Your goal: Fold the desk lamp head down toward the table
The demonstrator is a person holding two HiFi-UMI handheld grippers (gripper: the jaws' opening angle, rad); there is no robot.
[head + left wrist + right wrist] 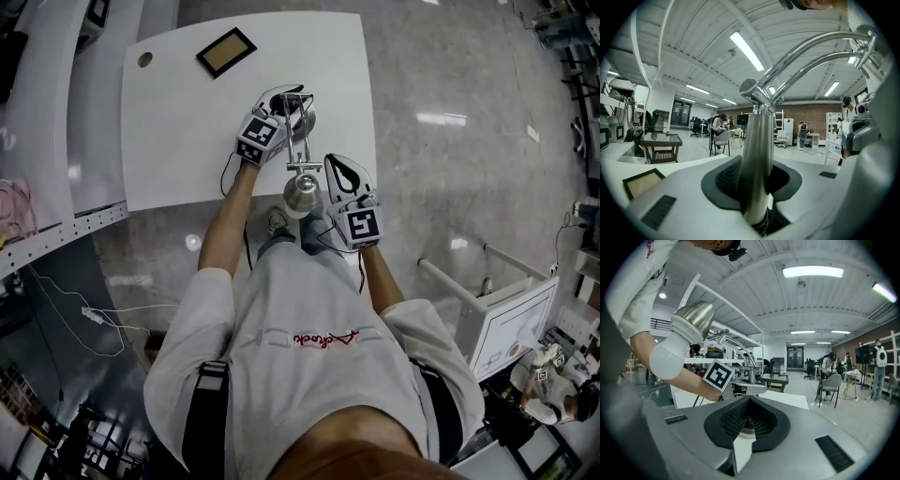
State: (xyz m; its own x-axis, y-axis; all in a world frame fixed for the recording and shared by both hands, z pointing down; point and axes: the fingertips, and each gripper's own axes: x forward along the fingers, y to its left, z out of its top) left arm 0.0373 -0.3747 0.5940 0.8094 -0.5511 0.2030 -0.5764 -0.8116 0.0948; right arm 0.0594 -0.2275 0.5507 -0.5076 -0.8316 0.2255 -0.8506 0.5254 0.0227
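With the left gripper (758, 185) clamped on the lamp post (755, 136), the right gripper (749, 420), jaws together and empty, should next press the near lamp head (695, 319) down.

We record a polished silver desk lamp (301, 190) with a white bulb (668, 361), a white table (178, 141), a black-bordered tan frame (226, 52), and a white shirt (309, 375) bearing red lettering.

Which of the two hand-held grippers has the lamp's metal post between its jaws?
The left hand-held gripper: its jaws clamp the upright lamp post. The right hand-held gripper is shut, with nothing between its jaws.
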